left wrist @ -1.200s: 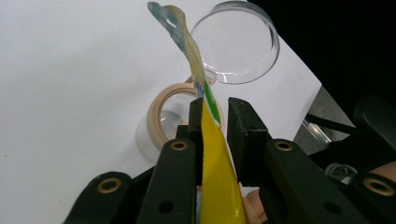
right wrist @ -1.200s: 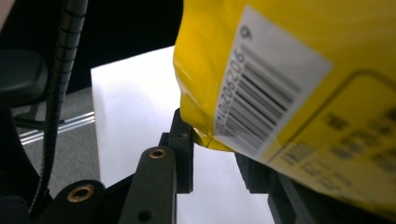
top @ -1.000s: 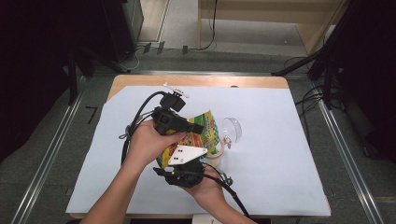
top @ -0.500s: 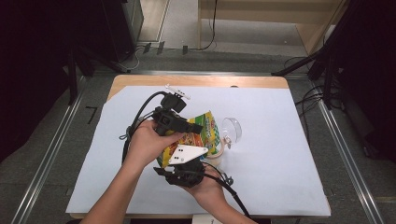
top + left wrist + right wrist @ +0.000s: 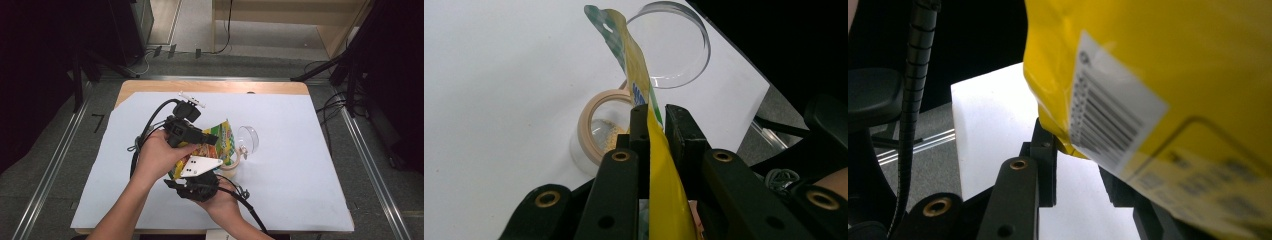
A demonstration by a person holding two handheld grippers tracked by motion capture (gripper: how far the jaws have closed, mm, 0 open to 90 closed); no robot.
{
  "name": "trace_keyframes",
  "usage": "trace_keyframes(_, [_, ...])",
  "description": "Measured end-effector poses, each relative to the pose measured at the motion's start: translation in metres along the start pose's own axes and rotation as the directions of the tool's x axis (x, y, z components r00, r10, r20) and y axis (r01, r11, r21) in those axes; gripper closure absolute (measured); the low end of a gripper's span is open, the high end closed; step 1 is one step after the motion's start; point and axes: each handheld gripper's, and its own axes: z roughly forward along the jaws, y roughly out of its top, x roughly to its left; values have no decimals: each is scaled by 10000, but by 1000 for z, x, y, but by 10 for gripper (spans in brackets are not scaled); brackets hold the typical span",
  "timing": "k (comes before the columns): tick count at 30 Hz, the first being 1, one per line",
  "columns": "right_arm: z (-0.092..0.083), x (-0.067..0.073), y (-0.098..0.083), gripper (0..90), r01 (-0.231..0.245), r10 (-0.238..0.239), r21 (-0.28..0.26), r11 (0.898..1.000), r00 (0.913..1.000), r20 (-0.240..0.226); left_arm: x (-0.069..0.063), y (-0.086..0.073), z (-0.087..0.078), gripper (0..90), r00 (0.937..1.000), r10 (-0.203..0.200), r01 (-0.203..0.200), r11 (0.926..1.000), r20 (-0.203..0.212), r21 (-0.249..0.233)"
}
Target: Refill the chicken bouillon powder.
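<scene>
You've got a yellow snack bag (image 5: 212,145) mid-counter (image 5: 300,165), long axis running roughly 7 to 1 o'clock. There's a barcode sticker (image 5: 1108,120) on it, print too blurry to read. Your left tool (image 5: 655,117) has just been closing and now pinches the bag's edge. Your right tool (image 5: 1075,170) grips the bottom corner. Jar (image 5: 596,132) and lid (image 5: 674,45) sit just at 3 o'clock. Otherwise nothing has shifted.

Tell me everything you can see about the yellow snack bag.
The yellow snack bag is a glossy, crinkled foil-like pouch with colourful print, a green top edge and a white barcode label. It is held above the white table cover, over an open jar. The left gripper, whose jaws have just been closing, pinches its thin edge; the right gripper grips a lower corner.
</scene>
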Motion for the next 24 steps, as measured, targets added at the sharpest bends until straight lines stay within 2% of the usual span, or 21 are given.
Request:
trace_keyframes(7, [1,-1,0,720,-48,48,98,9999,10000,-39,2,0,-1,836,10000,-7,6,10000,-91,-47])
trace_keyframes(15, [1,-1,0,696,-64,65,99,9999,10000,-16,-1,0,-1,866,9989,194,-196,9998,-429,-54])
trace_keyframes(24, [0,1,2,716,34,-34,89,10000,10000,42,2,0,-3,859,9995,40,-45,9998,-320,-177])
